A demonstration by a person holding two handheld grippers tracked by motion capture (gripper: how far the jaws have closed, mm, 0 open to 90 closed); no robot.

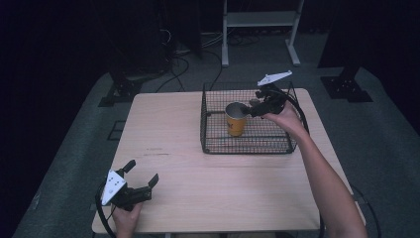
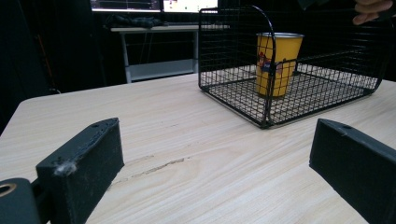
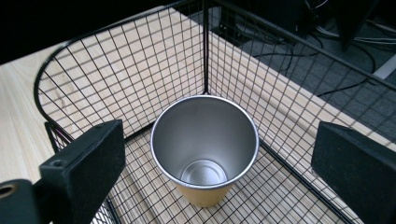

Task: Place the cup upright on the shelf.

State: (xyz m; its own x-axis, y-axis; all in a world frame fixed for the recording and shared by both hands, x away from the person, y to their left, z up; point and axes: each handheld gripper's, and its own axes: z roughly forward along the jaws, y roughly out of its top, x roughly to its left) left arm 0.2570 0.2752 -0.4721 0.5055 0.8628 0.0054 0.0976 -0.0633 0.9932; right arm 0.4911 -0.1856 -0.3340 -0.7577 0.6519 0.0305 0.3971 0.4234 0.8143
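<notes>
We see a yellow cup [image 1: 236,120] standing upright inside a black wire basket [image 1: 213,147] on the far right part of the wooden table [image 1: 198,198]. The cup sits toward the left half of the basket floor, its open mouth up, and its inside is bare metal with nothing in it.

Our right gripper [image 1: 253,110] hangs over the basket, just beside the cup's rim on its right side, angled down toward it. In the right gripper view the cup [image 3: 204,140] lies between and below the two black jaws, which stand wide apart, one at each side of the frame, neither touching the rim. We look straight down into the cup there, with a corner of the basket [image 3: 140,60] rising behind it. We judge this gripper to be spread and holding nothing.

Our left gripper [image 1: 142,173] rests low near the front left edge of the table, well apart from the basket. Its jaws are spread too, with bare wood between them. In the left gripper view the cup [image 2: 278,63] stands far off inside the basket [image 2: 224,88], seen through the mesh, showing a small printed picture on its side. A fingertip of the right hand [image 2: 371,8] shows at the top right corner above the basket.
</notes>
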